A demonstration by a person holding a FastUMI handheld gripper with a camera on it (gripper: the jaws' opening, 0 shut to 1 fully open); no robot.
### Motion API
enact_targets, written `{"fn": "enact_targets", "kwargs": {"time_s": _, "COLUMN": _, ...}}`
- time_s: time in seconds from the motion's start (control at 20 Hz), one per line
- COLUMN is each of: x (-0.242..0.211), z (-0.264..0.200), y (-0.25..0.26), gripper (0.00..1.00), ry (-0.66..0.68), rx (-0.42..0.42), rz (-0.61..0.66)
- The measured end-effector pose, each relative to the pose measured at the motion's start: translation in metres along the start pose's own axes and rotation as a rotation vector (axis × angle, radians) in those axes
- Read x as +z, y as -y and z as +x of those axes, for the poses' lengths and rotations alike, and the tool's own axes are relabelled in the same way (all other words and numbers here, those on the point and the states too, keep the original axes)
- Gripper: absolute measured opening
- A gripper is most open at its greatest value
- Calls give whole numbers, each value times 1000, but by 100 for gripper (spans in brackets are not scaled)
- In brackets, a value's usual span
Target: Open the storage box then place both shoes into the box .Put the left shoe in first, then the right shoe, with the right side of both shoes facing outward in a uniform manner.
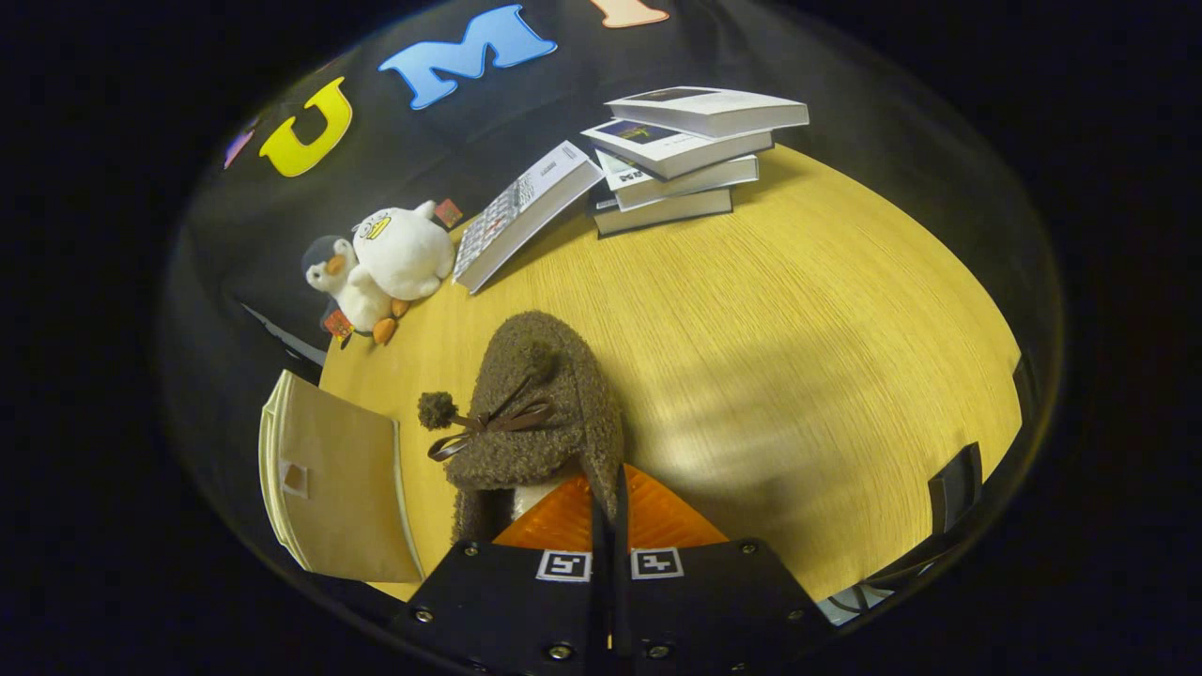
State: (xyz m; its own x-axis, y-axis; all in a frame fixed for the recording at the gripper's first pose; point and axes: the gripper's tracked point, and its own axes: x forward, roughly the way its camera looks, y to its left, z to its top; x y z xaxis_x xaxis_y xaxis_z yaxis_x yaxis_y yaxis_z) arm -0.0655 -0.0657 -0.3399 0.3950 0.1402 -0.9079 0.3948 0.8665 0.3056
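Note:
A brown fuzzy shoe (540,413) with a ribbon bow and pom-poms points away from me, its toe toward the plush toys. My gripper (608,481) is shut on the shoe's right side wall near the heel opening, one finger inside the collar and one outside. Whether the shoe rests on the wooden table (798,357) or hangs just above it I cannot tell. To the left of the shoe, at the table's edge, stands the beige storage box (329,488), showing a flat panel with a small tab; its inside is hidden.
Two white plush birds (385,263) sit at the far left of the table. A book (521,216) leans against a stack of several books (690,155) at the back. A dark object (953,483) stands at the table's right edge.

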Motion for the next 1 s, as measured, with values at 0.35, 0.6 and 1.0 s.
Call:
{"fn": "enact_targets", "kwargs": {"time_s": 0.35, "x": 19, "z": -36, "y": -75, "gripper": 1, "ry": 54, "rx": 76, "rz": 19}}
{"fn": "enact_targets", "kwargs": {"time_s": 0.6, "x": 20, "z": -48, "y": -123, "gripper": 1, "ry": 71, "rx": 116, "rz": 19}}
{"fn": "enact_targets", "kwargs": {"time_s": 1.0, "x": 7, "z": -64, "y": -217, "gripper": 1, "ry": 89, "rx": 215, "rz": 6}}
